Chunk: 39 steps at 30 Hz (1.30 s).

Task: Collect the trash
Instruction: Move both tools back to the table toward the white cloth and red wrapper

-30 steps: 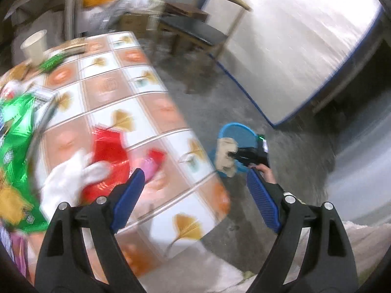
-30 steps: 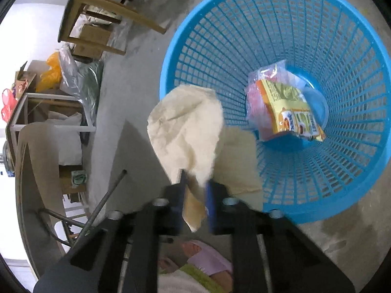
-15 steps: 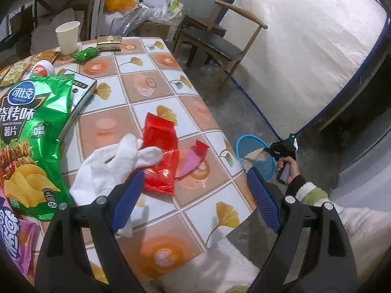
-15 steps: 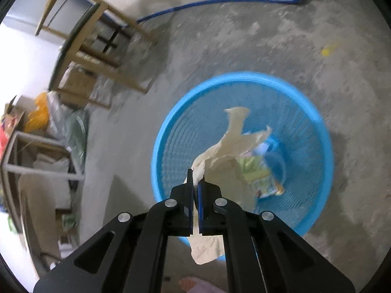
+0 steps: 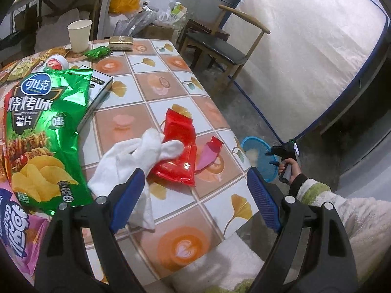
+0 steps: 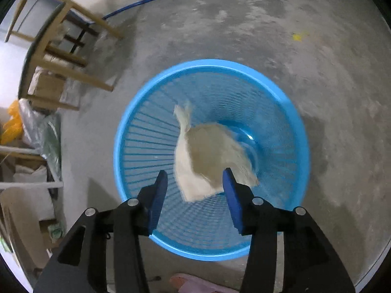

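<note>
Right gripper (image 6: pixel 194 190) points steeply down over blue basket (image 6: pixel 136 112) on the concrete floor; jaws have just been opening, now stand partly apart with nothing pinched. Beige crumpled paper (image 6: pixel 210 156) lies loose inside the basket, past the fingertips at 12 o'clock, blurred, not touching either pad as far as can be told. Its long axis runs roughly 11 to 5 o'clock, narrow tail at the 11 end. Basket bottom mostly hidden under the paper.

In left wrist view, the person's right hand (image 5: pixel 289 168) grips the gripper handle, fuzzy sleeve (image 5: pixel 315 193) behind it, basket at 3 o'clock beyond the worktop edge.

Left gripper (image 5: pixel 193 195) tilts down over tiled worktop (image 5: pixel 168 85), jaws wide, empty. White glove (image 5: pixel 136 158) lies just past the left finger, fingers pointing toward 2 o'clock, overlapping red wrapper (image 5: pixel 180 146). Red wrapper sits at 12 o'clock of the gripper, long axis about 12 to 6. Pink wrapper (image 5: pixel 207 155) touches its right side, at 1 o'clock. Green chip bag (image 5: pixel 39 127) at 9 to 10 o'clock, purple bag (image 5: pixel 14 229) at 8. Paper cup (image 5: pixel 79 35) upright at the far edge, wooden chair (image 5: pixel 220 48) on the floor beyond.
</note>
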{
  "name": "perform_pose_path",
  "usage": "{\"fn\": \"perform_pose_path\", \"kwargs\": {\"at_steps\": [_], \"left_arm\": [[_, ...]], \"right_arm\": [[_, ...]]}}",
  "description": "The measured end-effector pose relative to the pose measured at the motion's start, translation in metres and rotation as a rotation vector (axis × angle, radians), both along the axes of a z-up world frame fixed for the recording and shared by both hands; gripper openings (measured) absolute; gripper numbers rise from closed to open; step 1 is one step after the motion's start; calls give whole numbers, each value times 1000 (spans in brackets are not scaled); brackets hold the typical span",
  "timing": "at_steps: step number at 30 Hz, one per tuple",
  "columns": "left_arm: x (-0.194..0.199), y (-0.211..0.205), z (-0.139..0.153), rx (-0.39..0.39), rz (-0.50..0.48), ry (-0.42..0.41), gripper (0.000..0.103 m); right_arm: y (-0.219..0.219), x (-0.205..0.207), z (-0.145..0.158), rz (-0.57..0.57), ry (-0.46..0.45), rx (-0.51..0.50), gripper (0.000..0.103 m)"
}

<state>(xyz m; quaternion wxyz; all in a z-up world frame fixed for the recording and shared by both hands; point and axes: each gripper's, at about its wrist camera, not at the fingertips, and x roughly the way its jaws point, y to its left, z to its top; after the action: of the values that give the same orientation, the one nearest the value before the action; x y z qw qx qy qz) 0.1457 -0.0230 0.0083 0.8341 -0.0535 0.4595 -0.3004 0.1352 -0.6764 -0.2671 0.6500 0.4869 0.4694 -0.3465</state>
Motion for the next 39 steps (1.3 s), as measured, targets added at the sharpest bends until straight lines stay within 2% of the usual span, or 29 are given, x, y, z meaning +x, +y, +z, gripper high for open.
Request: {"fn": "perform_pose_path", "kwargs": {"at_steps": [3,6,9,12,13,15,18,21,23,24,27,29,35,39], "left_arm": [[-5,6,0,6,-5,-18,82],[-10,12,0,12,-4,-31,83],[-16,17,0,24,-5,-53,83],[-26,22,2,41,-9,-90,83],[-29,24,1,46,-10,-101,83],[-34,28,0,54,-5,-117,83],[-40,32,-6,60,14,-127,83],[-44,33,-9,85,39,-164,83],[-44,32,-10,106,53,-202,83],[-44,28,-11,142,64,-231,83],[-40,17,-13,233,73,-304,83],[-36,8,-17,292,70,-334,83],[-22,-7,-26,354,60,-332,73],[-16,-15,-35,387,62,-309,67]], "right_arm": [[7,-14,3,-3,34,-4,47],[18,-25,23,21,22,-32,47],[33,-30,58,69,-47,-61,47],[64,-30,106,151,-175,-48,47],[81,-29,126,193,-223,-42,48],[114,-27,159,285,-291,-31,56],[181,-16,207,467,-379,-13,58],[237,-4,230,622,-426,3,58],[278,7,242,729,-450,8,58],[300,13,247,773,-472,23,58],[336,29,254,827,-522,53,58],[358,44,254,879,-519,62,58],[400,92,256,979,-552,101,58],[417,119,246,1009,-544,148,58]]}}
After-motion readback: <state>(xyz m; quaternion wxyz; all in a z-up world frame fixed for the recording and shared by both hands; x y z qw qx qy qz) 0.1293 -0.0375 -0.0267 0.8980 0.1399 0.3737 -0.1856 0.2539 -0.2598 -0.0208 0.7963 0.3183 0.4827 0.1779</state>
